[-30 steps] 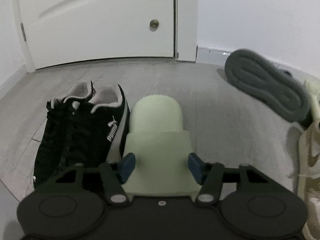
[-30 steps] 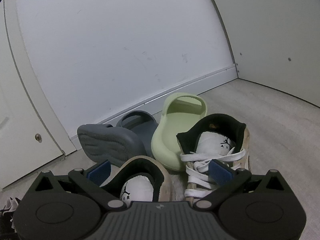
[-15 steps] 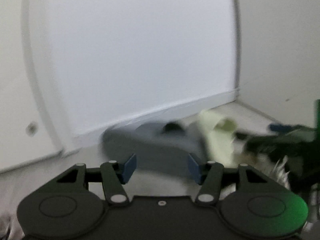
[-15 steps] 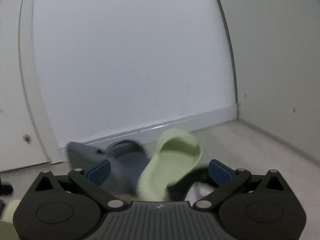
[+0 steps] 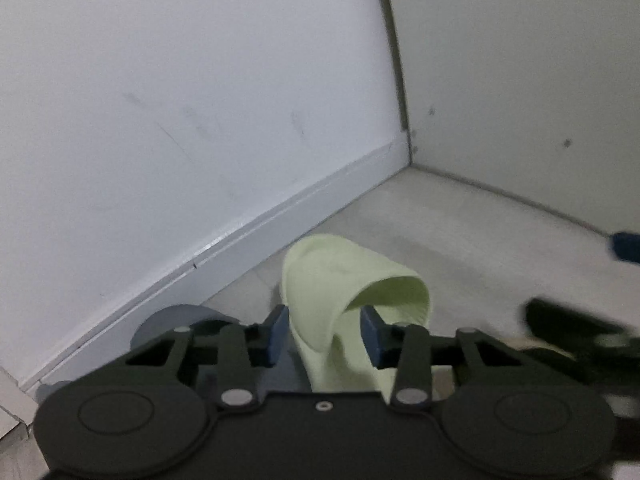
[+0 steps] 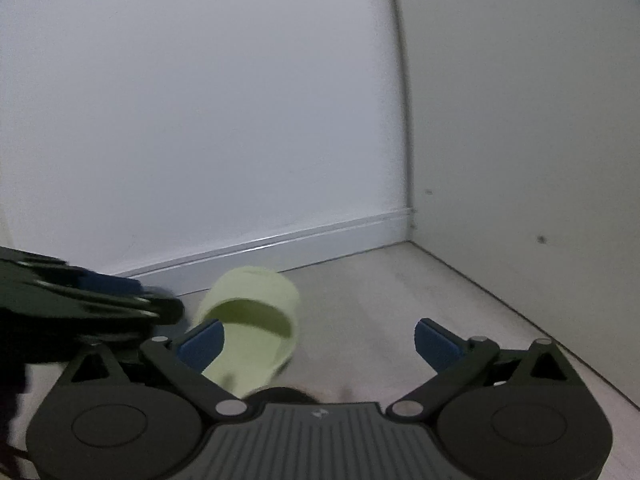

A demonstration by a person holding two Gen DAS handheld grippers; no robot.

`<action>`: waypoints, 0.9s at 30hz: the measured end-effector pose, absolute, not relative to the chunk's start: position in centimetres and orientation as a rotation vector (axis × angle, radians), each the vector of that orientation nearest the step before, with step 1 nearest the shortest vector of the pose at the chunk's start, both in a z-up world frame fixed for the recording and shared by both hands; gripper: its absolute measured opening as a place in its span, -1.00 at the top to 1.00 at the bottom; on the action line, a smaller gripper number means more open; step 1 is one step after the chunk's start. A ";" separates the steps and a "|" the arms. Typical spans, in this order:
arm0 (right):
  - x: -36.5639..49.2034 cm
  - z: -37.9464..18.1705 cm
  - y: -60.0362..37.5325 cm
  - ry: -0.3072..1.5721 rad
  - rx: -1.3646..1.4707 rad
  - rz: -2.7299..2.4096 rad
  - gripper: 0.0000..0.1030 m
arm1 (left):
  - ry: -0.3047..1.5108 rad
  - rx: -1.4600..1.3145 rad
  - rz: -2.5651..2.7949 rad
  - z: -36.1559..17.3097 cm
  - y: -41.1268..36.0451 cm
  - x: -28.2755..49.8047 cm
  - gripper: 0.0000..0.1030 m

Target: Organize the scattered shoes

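A pale green slide (image 5: pixel 340 292) lies on the floor near the skirting board in the room's corner. My left gripper (image 5: pixel 323 334) straddles one side of its strap. Its jaws are closing, the left pad against the strap's outer wall and the right pad inside the opening, a sliver short of it. In the right wrist view the same slide (image 6: pixel 256 320) sits left of centre, with the left gripper (image 6: pixel 100 296) blurred beside it. My right gripper (image 6: pixel 318 344) hangs open over bare floor, nothing between its fingers. A grey slide (image 5: pixel 176 320) peeks out behind the left finger.
Two white walls meet in a corner (image 5: pixel 408 156) with a skirting board (image 5: pixel 240 240) along the floor. The right gripper's blue pad (image 5: pixel 626 246) shows at the right edge. A dark shoe collar (image 6: pixel 280 394) sits just under the right gripper.
The left wrist view swung away from the door, the black sneakers and a green slide to the corner slide, and its jaws narrowed. The right gripper lifted past the white sneakers, staying open.
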State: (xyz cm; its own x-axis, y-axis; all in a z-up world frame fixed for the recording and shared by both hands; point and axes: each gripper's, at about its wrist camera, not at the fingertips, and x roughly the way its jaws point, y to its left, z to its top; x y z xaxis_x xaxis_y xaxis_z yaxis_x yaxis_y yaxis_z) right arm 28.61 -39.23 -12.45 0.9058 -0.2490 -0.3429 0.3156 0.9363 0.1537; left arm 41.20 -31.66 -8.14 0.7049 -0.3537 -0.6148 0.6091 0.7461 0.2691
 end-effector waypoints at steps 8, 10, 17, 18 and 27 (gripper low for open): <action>27.6 -12.2 -41.7 0.286 0.342 -0.320 -0.92 | 0.598 0.491 -0.448 -10.7 -32.8 44.6 0.54; 27.5 -12.4 -41.8 0.288 0.343 -0.331 -0.92 | 0.615 0.426 -0.422 -10.9 -32.3 45.4 0.65; 27.6 -12.3 -42.3 0.285 0.386 -0.313 -0.92 | 0.484 0.267 -0.418 -7.4 -30.0 43.9 0.78; 27.6 -12.3 -42.4 0.283 0.387 -0.314 -0.92 | 0.461 0.253 -0.421 -6.7 -29.7 43.6 0.78; 27.6 -12.6 -42.6 0.288 0.422 -0.308 -0.92 | 0.265 0.005 -0.295 2.0 -18.2 35.5 0.80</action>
State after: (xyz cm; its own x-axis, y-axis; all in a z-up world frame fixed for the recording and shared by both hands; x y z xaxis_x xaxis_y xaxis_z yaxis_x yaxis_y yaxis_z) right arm 27.55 -42.63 -12.57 0.9136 -0.2314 -0.3344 0.3492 0.8676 0.3539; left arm 35.55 -18.17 2.04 0.9222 -0.2868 -0.2593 0.2882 0.9570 -0.0335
